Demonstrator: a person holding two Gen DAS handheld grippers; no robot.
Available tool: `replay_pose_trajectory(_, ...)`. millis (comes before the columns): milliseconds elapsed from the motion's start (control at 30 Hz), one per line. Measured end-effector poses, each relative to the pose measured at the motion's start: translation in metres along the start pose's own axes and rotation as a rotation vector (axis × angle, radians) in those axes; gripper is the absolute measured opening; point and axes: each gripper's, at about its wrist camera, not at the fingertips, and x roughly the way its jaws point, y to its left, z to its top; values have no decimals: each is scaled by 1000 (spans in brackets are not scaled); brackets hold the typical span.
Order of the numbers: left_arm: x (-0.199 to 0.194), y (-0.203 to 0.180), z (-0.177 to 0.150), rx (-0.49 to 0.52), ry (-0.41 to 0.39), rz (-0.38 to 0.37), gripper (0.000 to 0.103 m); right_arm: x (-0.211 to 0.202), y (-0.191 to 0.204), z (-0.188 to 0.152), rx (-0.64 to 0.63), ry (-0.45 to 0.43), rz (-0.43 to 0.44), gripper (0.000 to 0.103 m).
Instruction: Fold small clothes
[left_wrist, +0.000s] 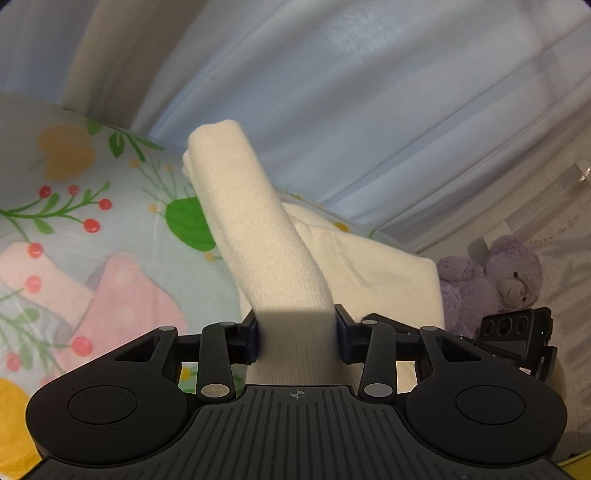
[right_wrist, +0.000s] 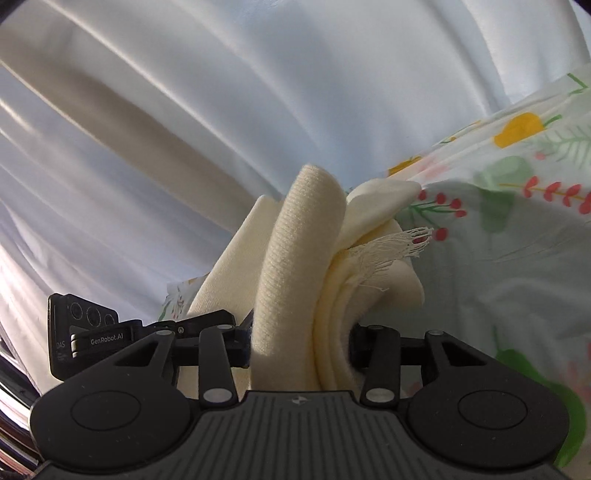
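Note:
A cream knit garment (left_wrist: 255, 236) rises off the floral sheet. In the left wrist view a thick rolled fold of it stands up between the jaws, and my left gripper (left_wrist: 297, 338) is shut on it, both pads pressed into the cloth. The rest of the garment (left_wrist: 384, 273) trails down to the right. In the right wrist view my right gripper (right_wrist: 300, 345) is shut on a bunched, layered part of the same garment (right_wrist: 295, 258), whose frayed fringe (right_wrist: 391, 247) sticks out to the right. Each view shows the other gripper's body at its edge (left_wrist: 517, 336) (right_wrist: 88, 332).
A floral bedsheet (left_wrist: 92, 206) (right_wrist: 517, 229) lies under the work. Pink clothes (left_wrist: 122, 295) lie at the left of the left wrist view. A purple teddy bear (left_wrist: 495, 280) sits at the right. Pale curtains (left_wrist: 351, 92) (right_wrist: 184, 129) hang behind.

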Motion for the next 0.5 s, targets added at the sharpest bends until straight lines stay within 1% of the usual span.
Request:
replay_pose_trajectory(67,-25,7,-8,-2,-26,37,43,13,18,-11,-24,23,31,43)
replay_pose_trajectory(133,-45,14,-17,1,-41,96,43,26,33,-25,-61,46,53,43)
replay_pose_trajectory(200,-61,24,-27,4,-40,155,45,38,42,-41,-69,72,62,44)
replay_pose_trajectory(233,-65,28,-32,-4,-34,183,46,44,45,-49,-69,91,53,48)
replay_pose_trajectory(267,-70,33,-39,-16,-27,225,49,48,46,-55,-67,100,21,55)
replay_pose_trajectory(300,-75,40,-45,-20,-24,269,49,48,46,-60,-56,98,-18,59)
replay_pose_trajectory(333,-80,43,-49,-23,-24,291,51,43,45,-63,-38,87,-57,64)
replay_pose_trajectory(367,-87,45,-53,-32,-34,300,53,35,42,-62,-21,62,-90,65)
replay_pose_trajectory(433,-106,47,-60,-42,-82,307,54,12,38,-61,15,-11,-132,66)
replay_pose_trajectory(500,-120,42,-65,-25,-134,316,56,-11,39,-58,-3,-84,-178,66)
